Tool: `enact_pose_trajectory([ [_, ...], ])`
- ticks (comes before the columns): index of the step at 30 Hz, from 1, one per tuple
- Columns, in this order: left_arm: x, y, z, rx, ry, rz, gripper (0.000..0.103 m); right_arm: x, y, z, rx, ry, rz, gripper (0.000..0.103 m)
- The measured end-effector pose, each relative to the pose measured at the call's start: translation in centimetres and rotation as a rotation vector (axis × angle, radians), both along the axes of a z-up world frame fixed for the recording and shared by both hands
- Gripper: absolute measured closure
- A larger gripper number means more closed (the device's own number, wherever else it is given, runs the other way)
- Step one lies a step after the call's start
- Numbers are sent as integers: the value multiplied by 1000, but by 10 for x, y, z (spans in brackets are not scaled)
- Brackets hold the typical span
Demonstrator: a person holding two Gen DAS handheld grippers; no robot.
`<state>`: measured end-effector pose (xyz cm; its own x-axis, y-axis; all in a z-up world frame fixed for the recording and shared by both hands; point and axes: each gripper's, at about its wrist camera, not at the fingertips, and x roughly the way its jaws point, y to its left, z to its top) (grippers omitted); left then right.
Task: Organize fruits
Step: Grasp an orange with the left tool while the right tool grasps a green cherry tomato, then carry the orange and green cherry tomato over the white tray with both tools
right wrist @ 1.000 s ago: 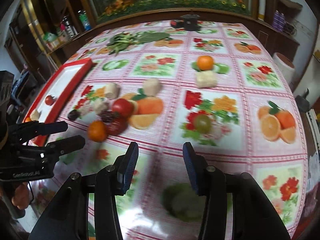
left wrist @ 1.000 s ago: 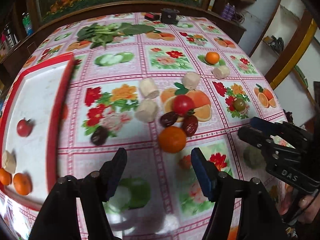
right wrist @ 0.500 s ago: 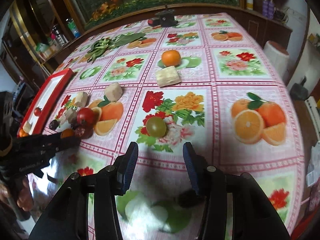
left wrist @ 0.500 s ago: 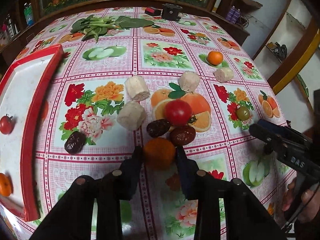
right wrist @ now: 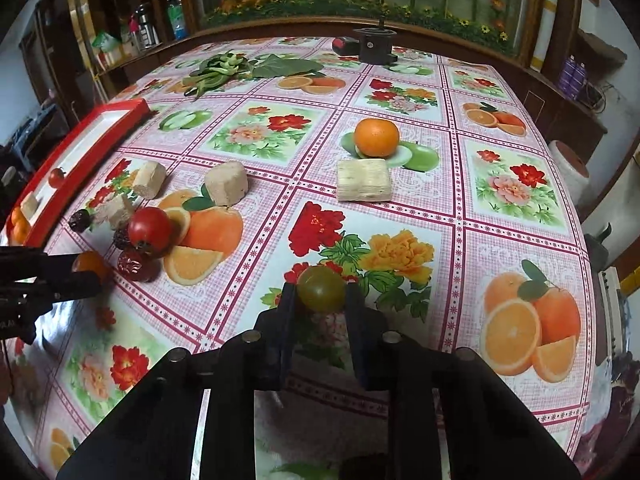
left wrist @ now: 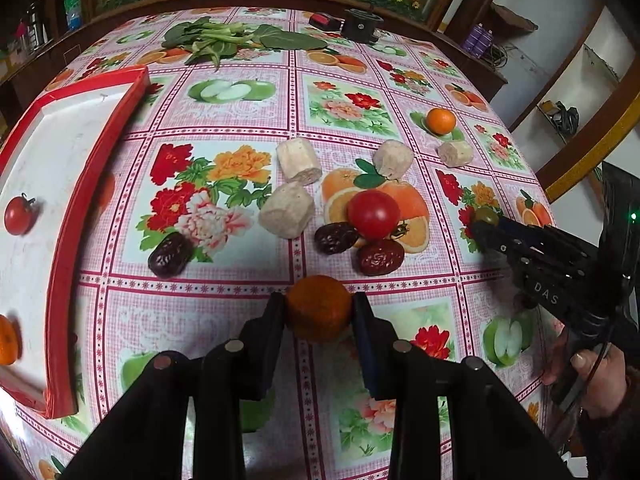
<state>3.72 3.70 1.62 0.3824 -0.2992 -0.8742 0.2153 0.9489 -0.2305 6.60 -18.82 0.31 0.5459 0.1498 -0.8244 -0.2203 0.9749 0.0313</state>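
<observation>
In the left wrist view my left gripper is shut on a small orange, its pads pressing both sides just above the fruit-print tablecloth. In the right wrist view my right gripper is shut on a green tomato that rests on a printed flower. A red-rimmed white tray lies at the left and holds a red tomato and an orange. Loose on the cloth are a red tomato, three dark dates and another orange.
Several pale cut chunks lie among the fruit. Leafy greens and a black device sit at the far edge. A person's hand holds the right gripper at the right. Wooden cabinets ring the table.
Both grippers went from open to shut: the left came down around the near orange and closed on it, and the right moved forward to the green tomato and closed on it.
</observation>
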Motion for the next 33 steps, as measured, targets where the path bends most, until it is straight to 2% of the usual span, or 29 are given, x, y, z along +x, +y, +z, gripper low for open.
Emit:
enact_pose_trajectory([
  [16, -19, 28, 7, -63, 11, -37, 66, -32, 25, 27, 93, 1, -21, 80],
  [23, -24, 54, 17, -85, -3, -33, 66, -35, 60, 31, 102, 12, 4, 79],
  [33, -21, 120, 32, -96, -43, 38, 66, -19, 136, 44, 125, 2, 96, 79],
])
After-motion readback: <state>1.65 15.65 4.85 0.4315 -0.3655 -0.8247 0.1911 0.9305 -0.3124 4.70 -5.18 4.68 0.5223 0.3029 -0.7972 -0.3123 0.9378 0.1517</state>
